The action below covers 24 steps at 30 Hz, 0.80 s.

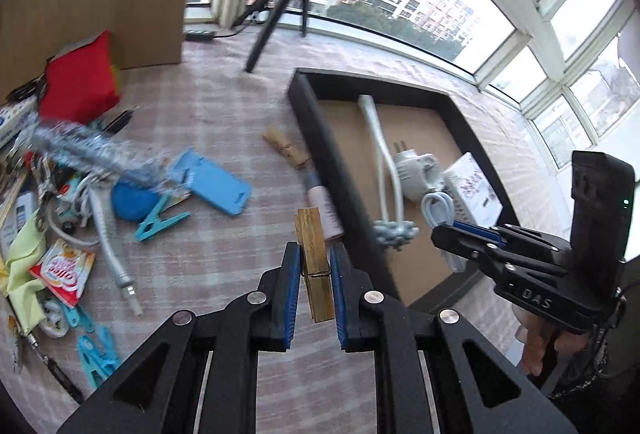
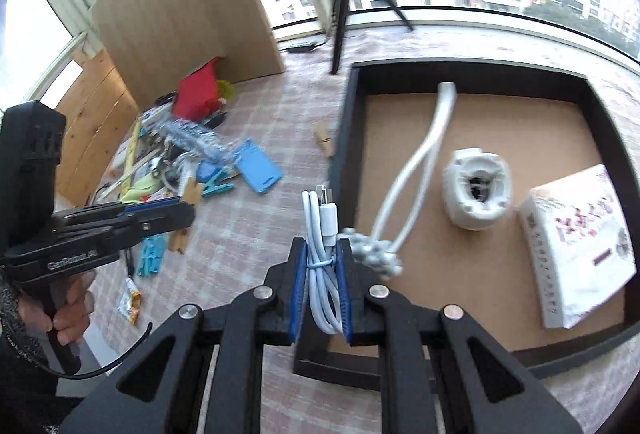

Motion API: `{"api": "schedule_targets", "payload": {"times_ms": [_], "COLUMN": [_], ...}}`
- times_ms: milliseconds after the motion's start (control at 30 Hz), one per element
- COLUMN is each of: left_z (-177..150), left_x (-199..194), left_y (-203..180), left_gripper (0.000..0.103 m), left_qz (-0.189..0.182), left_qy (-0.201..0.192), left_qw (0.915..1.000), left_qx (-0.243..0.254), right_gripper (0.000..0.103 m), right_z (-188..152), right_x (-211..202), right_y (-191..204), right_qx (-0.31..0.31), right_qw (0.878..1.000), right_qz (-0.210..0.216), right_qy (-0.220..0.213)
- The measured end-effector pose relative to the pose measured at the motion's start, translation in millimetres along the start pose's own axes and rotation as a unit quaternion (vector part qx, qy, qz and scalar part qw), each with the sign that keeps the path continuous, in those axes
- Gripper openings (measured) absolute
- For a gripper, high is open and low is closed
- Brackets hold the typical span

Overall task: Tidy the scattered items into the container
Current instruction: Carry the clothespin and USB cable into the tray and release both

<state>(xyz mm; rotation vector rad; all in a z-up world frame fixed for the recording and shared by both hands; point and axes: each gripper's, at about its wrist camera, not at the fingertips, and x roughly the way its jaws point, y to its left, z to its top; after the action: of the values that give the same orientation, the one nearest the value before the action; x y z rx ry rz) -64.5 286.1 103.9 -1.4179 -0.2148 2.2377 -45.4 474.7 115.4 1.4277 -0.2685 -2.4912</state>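
Note:
My left gripper (image 1: 315,254) is shut on a wooden clothespin (image 1: 314,262), held above the checked cloth just left of the black tray (image 1: 320,122). My right gripper (image 2: 322,250) is shut on a coiled white USB cable (image 2: 322,254), held over the tray's near left wall (image 2: 344,138). In the left wrist view the right gripper (image 1: 460,234) with the cable (image 1: 438,212) hangs over the tray's near right part. Inside the tray lie a white cord with a beaded end (image 2: 416,162), a white plug adapter (image 2: 476,190) and a white box (image 2: 576,246).
A pile of clutter lies at the left: red pouch (image 1: 80,78), blue phone stand (image 1: 216,180), teal clips (image 1: 158,218), crinkled bottle (image 1: 96,150), snack packet (image 1: 64,270). Another wooden clothespin (image 1: 286,148) and a pink tube (image 1: 326,210) lie beside the tray. A tripod (image 1: 276,6) stands behind.

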Motion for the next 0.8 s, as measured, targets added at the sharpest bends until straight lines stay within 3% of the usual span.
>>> {"api": "schedule_targets", "payload": {"times_ms": [167,367,400,433,500,800], "left_z": [4,0,0,0,-1,3], "left_x": [21,46,51,53,52,29], "left_y": [-67,-116,-119,-118,-114,-89], "left_gripper": [0.014,0.014,0.019,0.023,0.026,0.026], "left_qz": [-0.044,-0.056,-0.057,-0.057,-0.056,-0.036], "left_qy": [0.016,0.045,0.058,0.067,0.059,0.028], "left_qw": [0.9969,0.9914,0.9905,0.9908,0.9927,0.9970], "left_qx": [0.063,0.110,0.111,0.103,0.089,0.063], "right_gripper": [0.015,0.015,0.018,0.028,0.037,0.037], "right_z": [-4,-9,-9,-9,-8,1], "right_x": [-16,-21,-22,-23,-27,-33], "right_y": [-43,-61,-64,-67,-70,-57], "right_qx": [0.042,0.063,0.071,0.079,0.090,0.070], "right_qw": [0.998,0.996,0.996,0.995,0.994,0.995], "right_qz": [-0.036,-0.057,-0.057,-0.057,-0.061,-0.050], "right_qy": [-0.007,-0.018,-0.020,-0.016,-0.026,-0.042]}}
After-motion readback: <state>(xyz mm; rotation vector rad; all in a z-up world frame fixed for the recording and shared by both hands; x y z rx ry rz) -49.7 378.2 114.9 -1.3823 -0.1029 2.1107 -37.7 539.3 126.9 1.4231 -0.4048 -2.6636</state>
